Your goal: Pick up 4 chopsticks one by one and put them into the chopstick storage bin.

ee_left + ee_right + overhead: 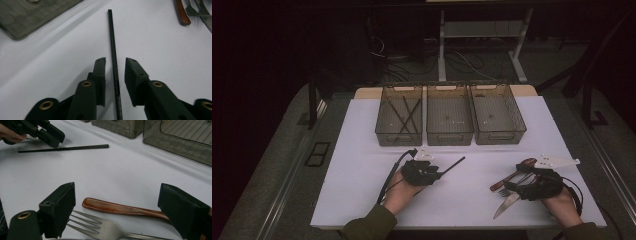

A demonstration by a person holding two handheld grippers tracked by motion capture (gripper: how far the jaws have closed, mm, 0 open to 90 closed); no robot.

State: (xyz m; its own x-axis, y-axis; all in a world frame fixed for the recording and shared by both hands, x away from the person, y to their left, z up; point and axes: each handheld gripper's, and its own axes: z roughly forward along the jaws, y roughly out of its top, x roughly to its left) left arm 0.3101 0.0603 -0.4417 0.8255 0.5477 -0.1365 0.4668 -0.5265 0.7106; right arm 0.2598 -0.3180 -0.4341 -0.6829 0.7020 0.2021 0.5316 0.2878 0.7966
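Baskets: we are seeing three mesh bins at the counter's [362,200] far side; the left bin [399,115] is holding crossed black sticks. Our left gripper [115,61] is straddling a black chopstick [113,42] lying on the counter, jaws not pressing it. Our right gripper [116,195] is hovering, jaws spread, over a wooden-handled utensil [117,208] and fork [100,227].

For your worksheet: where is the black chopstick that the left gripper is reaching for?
In the high view the black chopstick lies on the white table, left of centre, in front of the middle basket. It runs between the left gripper's jaws, which do not yet press on it.
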